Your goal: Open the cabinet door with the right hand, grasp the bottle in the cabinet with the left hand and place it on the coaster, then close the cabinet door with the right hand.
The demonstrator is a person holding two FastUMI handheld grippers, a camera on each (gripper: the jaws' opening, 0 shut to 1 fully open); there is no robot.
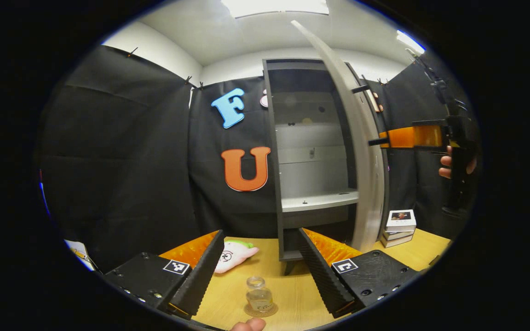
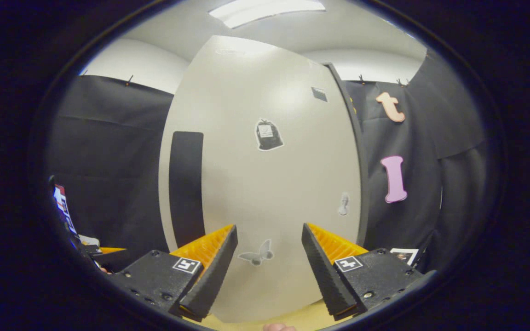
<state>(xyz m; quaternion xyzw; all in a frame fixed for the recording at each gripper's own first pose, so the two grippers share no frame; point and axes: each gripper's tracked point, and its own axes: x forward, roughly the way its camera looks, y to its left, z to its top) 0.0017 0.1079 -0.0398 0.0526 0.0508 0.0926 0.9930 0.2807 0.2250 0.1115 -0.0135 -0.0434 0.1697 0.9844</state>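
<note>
Bottle [image 1: 259,296] on coaster [image 1: 261,312]; cabinet door [image 1: 357,151] open beside books [image 1: 399,227].

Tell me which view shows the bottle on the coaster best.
The left gripper view: the small clear bottle stands upright on the round coaster on the wooden table, between the open left gripper's fingers. The right gripper view faces the cabinet door instead.

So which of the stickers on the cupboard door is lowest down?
The butterfly sticker, near the bottom of the cabinet door, between the right gripper's open fingers. The dark bag-shaped sticker sits far higher, the small pale one in between.
</note>
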